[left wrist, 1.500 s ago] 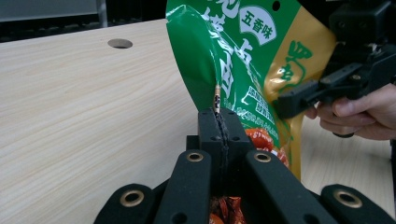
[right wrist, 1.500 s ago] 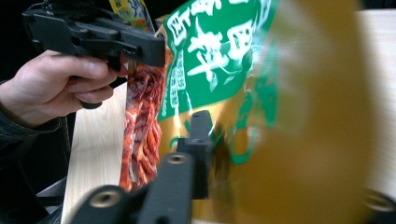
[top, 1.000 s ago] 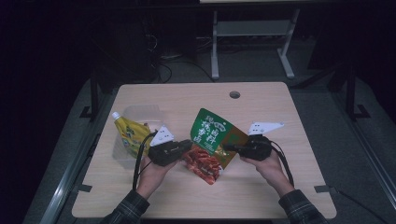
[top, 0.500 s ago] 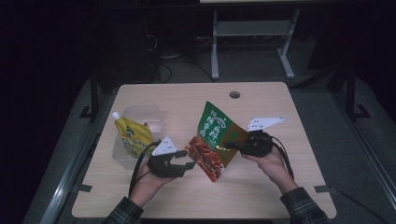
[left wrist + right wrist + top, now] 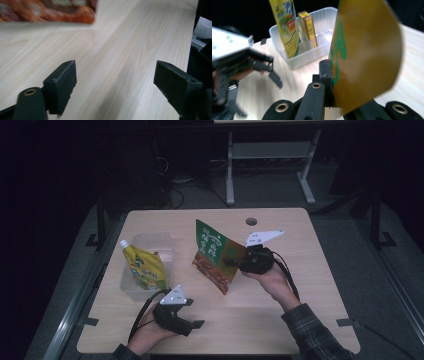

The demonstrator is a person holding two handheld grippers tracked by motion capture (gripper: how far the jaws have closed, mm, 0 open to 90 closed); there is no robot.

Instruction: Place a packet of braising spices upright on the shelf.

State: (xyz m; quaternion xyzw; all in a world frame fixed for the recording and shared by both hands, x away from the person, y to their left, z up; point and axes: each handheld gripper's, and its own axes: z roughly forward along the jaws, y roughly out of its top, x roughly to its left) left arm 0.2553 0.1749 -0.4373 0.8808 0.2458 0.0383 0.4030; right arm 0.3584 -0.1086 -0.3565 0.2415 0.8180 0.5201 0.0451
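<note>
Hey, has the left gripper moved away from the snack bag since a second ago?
Yes. The left gripper has pulled back toward the table's near edge, jaws just opened and empty, leaving the snack bag in the right gripper.

The pouch [image 5: 367, 50] is glossy foil, the tub [image 5: 319, 47] frosted clear plastic, and the table [image 5: 120, 50] smooth pale matt wood.

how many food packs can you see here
3: a yellow spouted pouch and a small box stand in the clear tub; the green snack bag is in the right gripper.

Right gripper [image 5: 234, 262] clamping green-orange pouch [image 5: 216, 256] upright, left gripper [image 5: 192, 325] jaws empty, just opened
</note>
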